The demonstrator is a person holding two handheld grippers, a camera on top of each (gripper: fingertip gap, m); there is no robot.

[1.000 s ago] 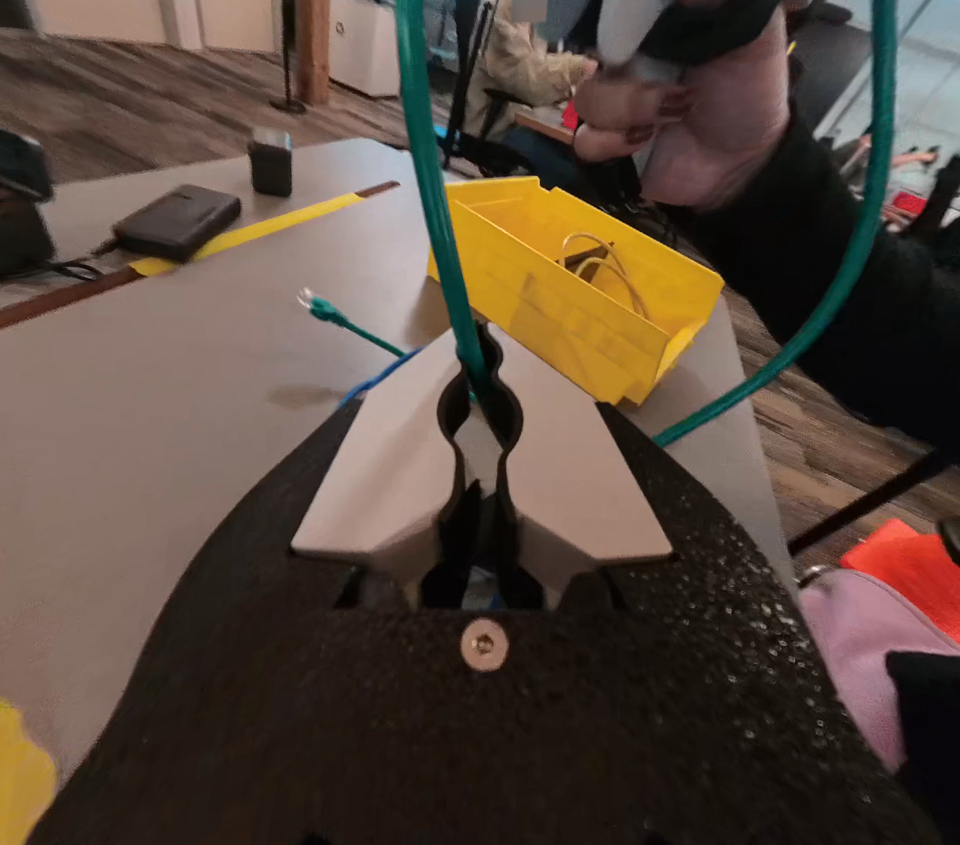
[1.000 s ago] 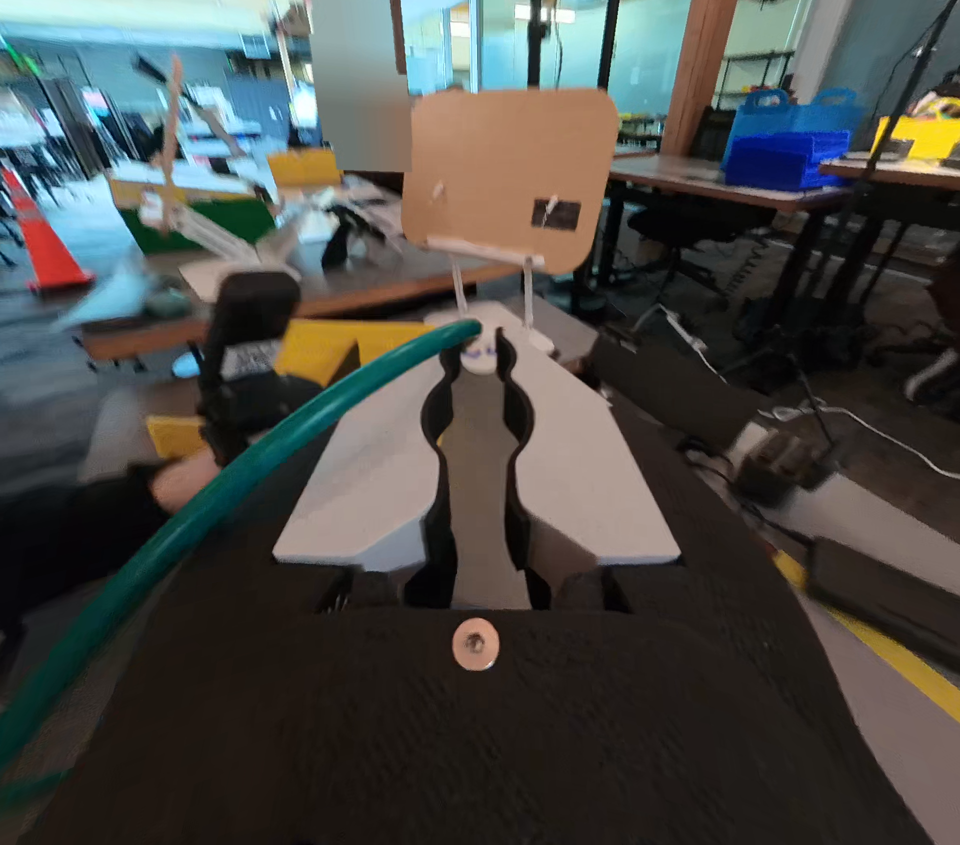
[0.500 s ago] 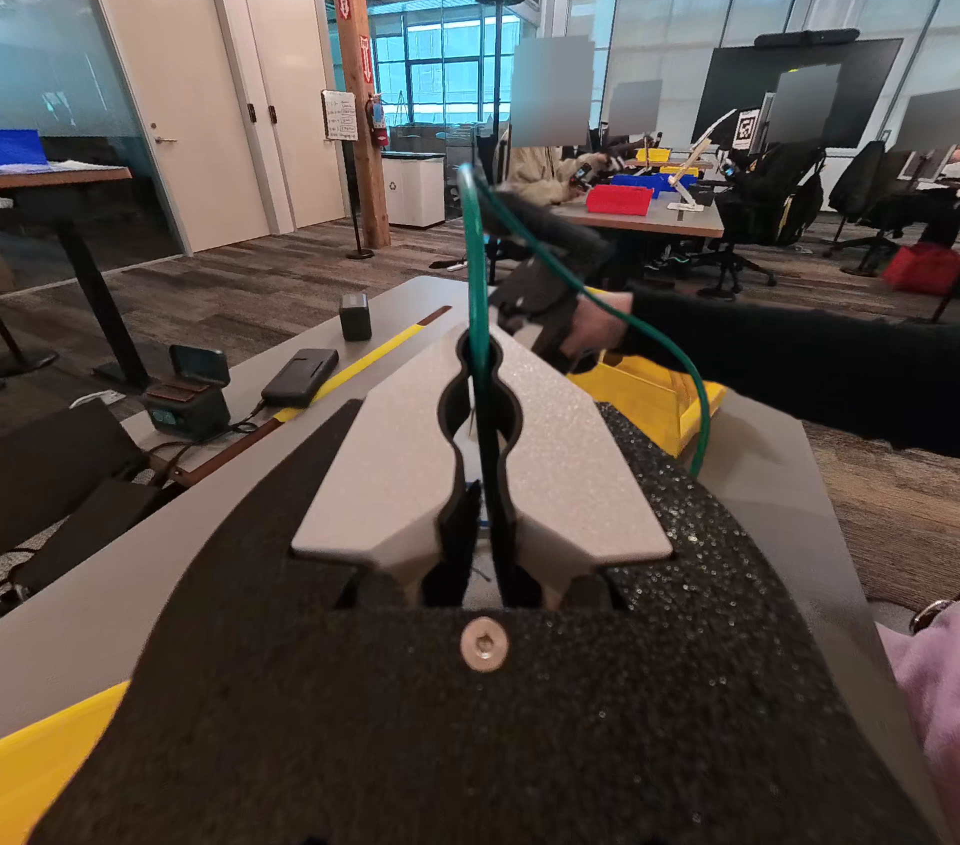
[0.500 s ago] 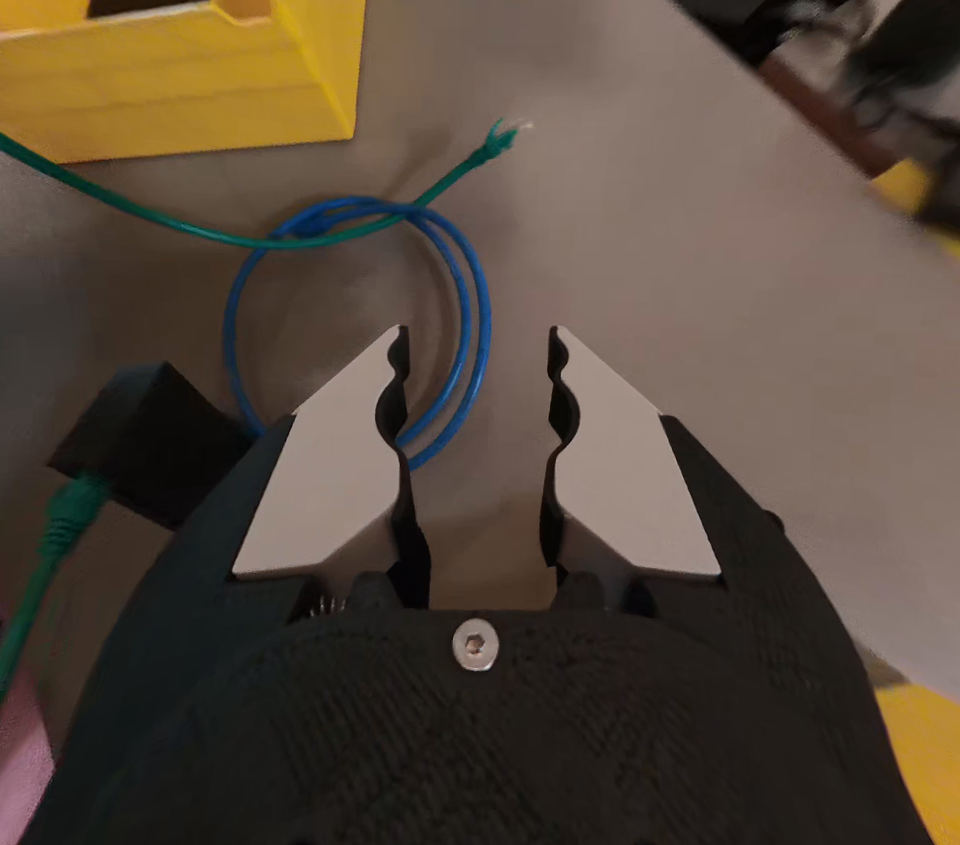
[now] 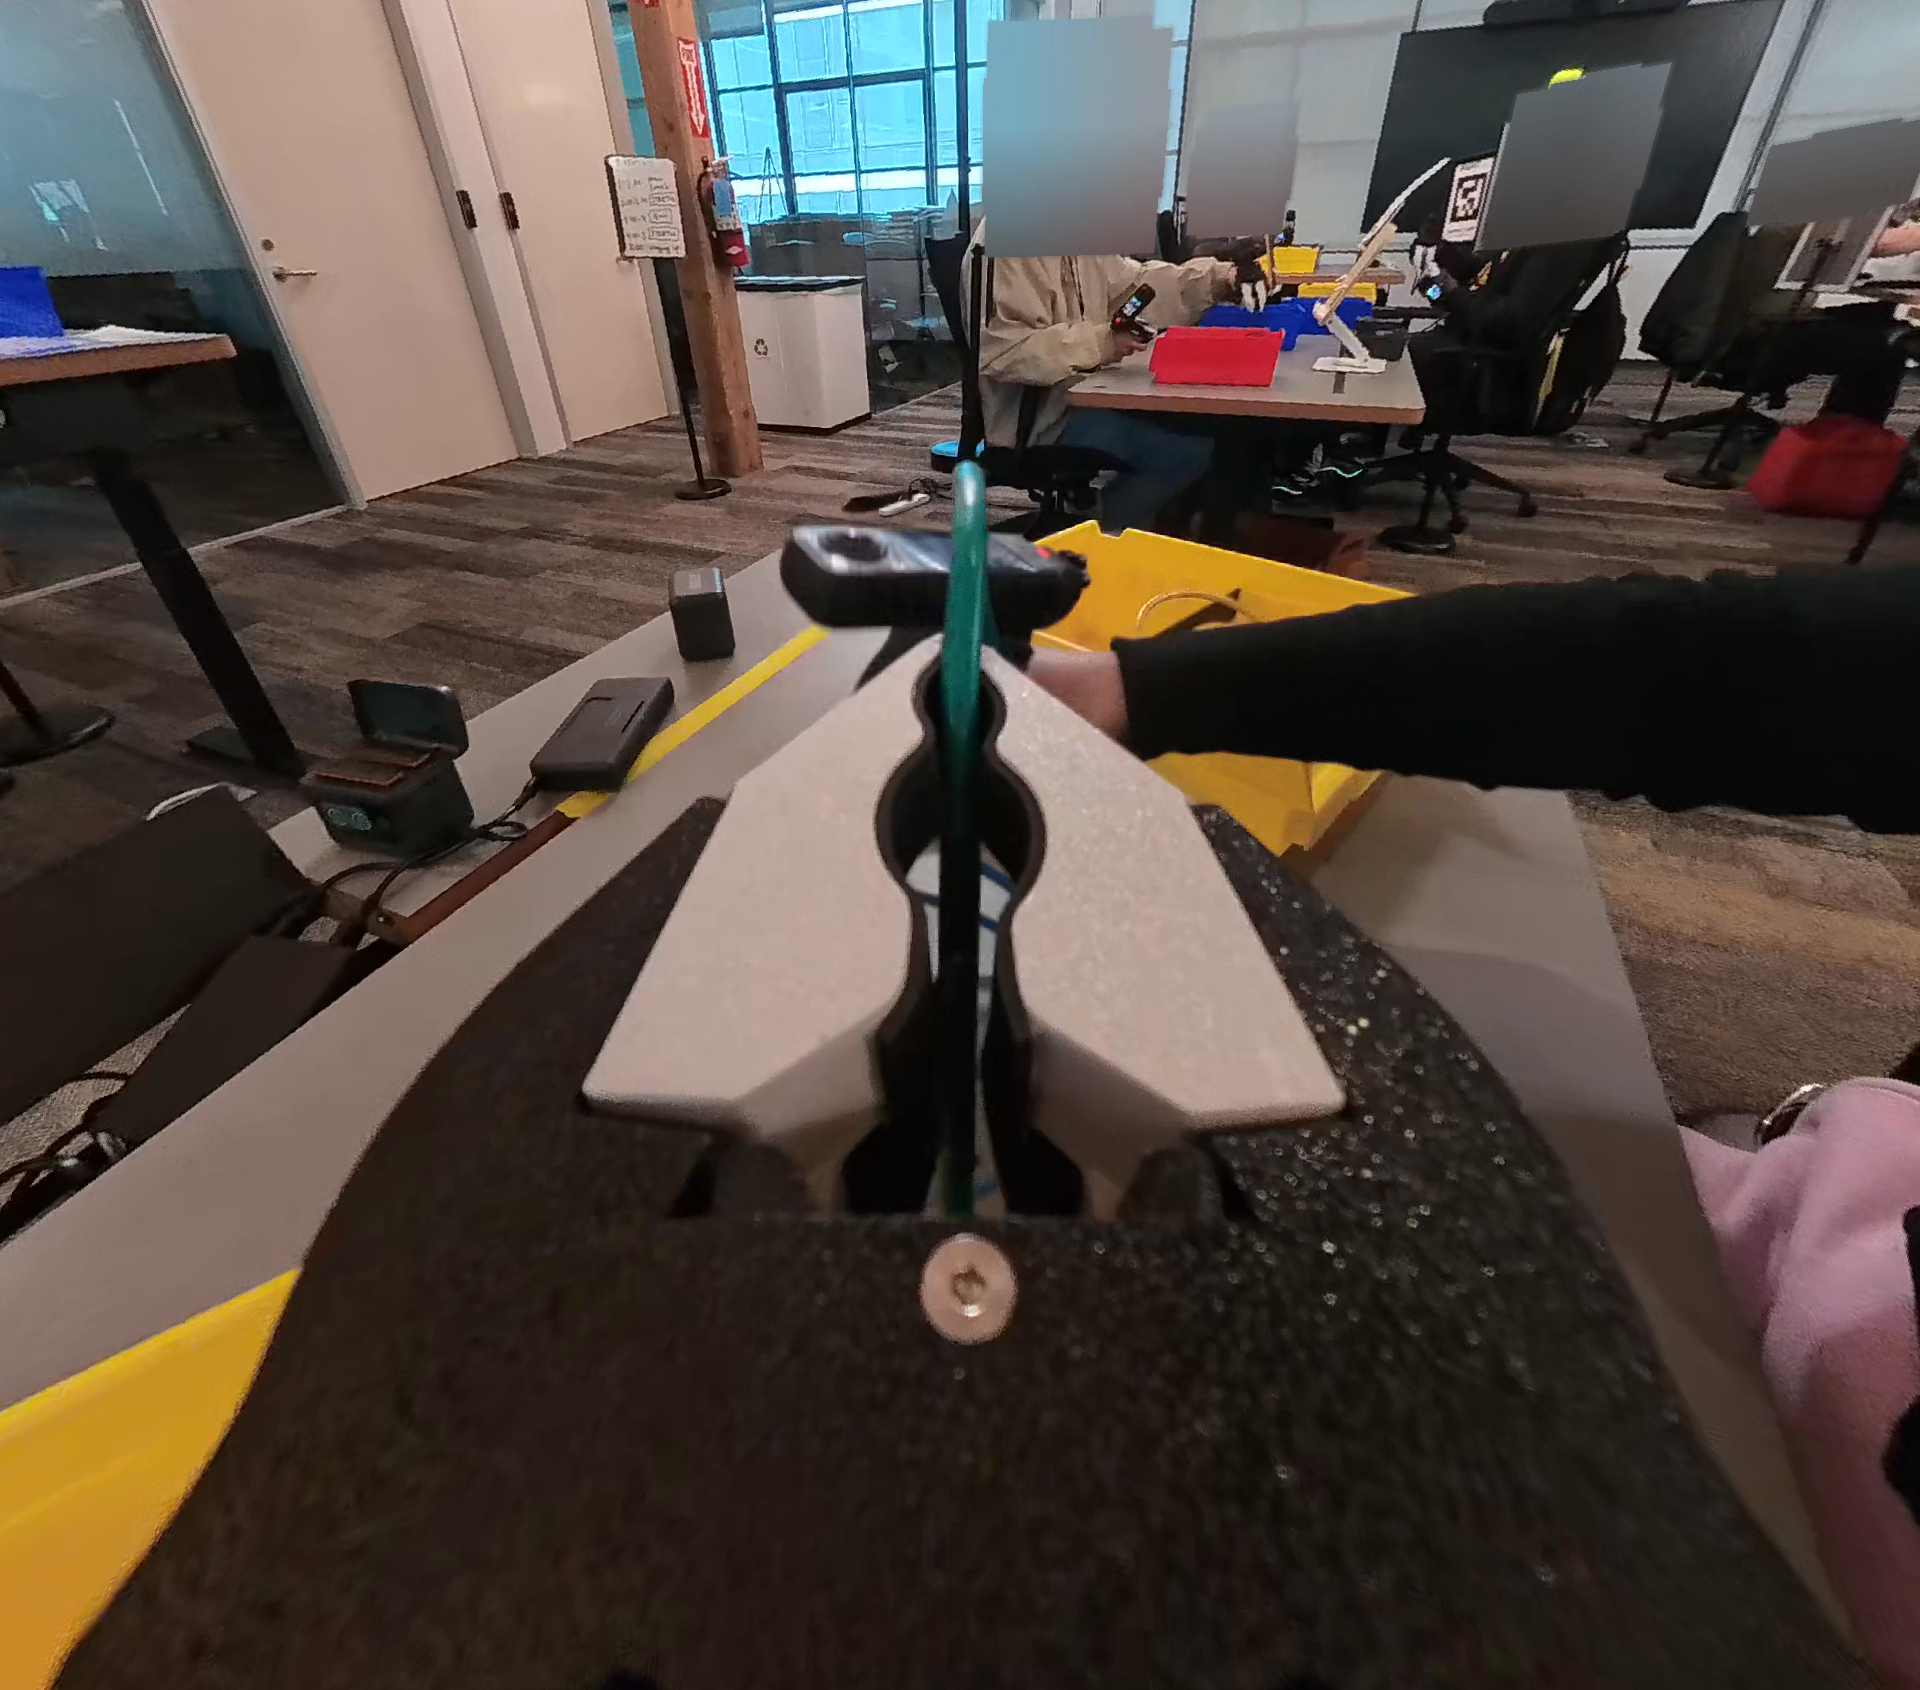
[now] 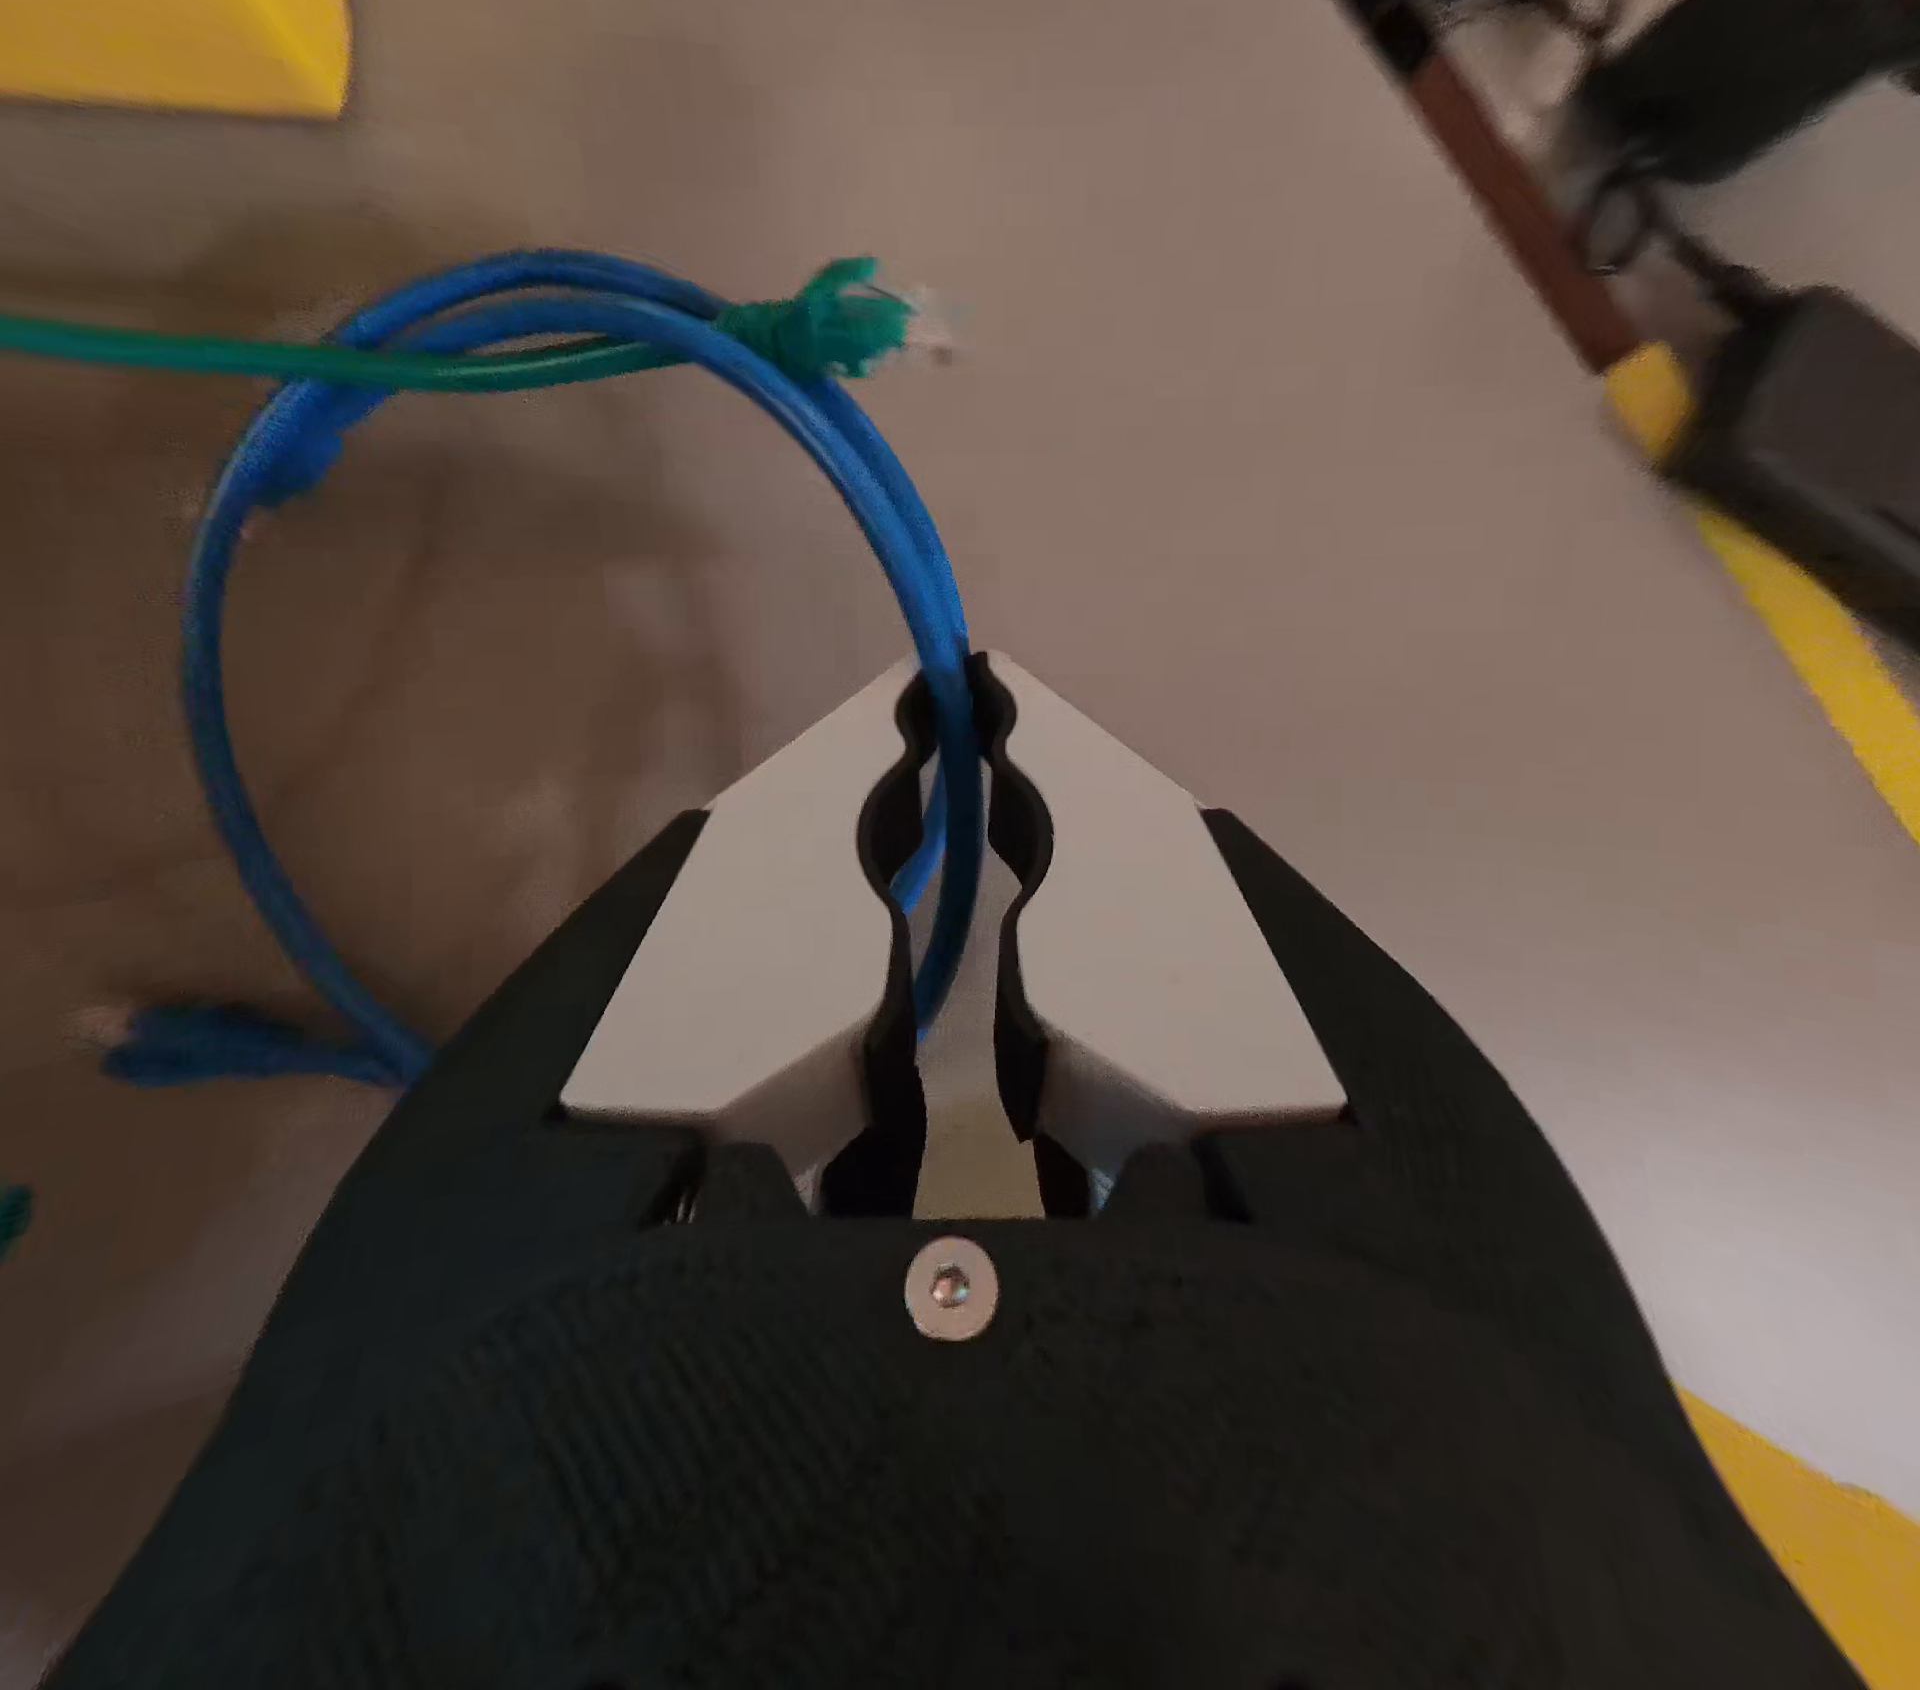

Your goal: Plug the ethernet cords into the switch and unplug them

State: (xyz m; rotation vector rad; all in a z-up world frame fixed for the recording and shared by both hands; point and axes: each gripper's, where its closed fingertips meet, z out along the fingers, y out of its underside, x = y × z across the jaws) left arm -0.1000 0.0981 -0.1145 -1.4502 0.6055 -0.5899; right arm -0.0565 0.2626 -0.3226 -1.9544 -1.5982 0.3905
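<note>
Grey tabletop (image 6: 1195, 352) forms the work surface; beyond its far edge lies an open office with wood-pattern flooring.

Landmark: the yellow bin (image 5: 1226, 601) at the table's far edge.

Left gripper (image 5: 961, 684): jaws closed on the green ethernet cord (image 5: 964, 560), which runs up between the fingertips and rises above them in front of the bin. A second section of this cord crosses the table in the right wrist view, where its plug end (image 6: 852, 326) rests on top of the blue loop.

Right gripper (image 6: 951, 674): jaws narrowed onto the blue ethernet cord (image 6: 208, 705), pinching two strands of its loop at the fingertips. The loop lies on the table on the near side of the bin; its blue plug (image 6: 197, 1043) lies at the loop's near end.

A black-sleeved arm (image 5: 1507, 695) reaches across in front of the bin, with the right gripper's camera (image 5: 914, 586) visible at its end.

Left of the bin: a yellow tape strip (image 5: 717, 705), a small black cube (image 5: 701, 627) and a flat black device (image 5: 603, 731).

The switch cannot be identified in either view.
</note>
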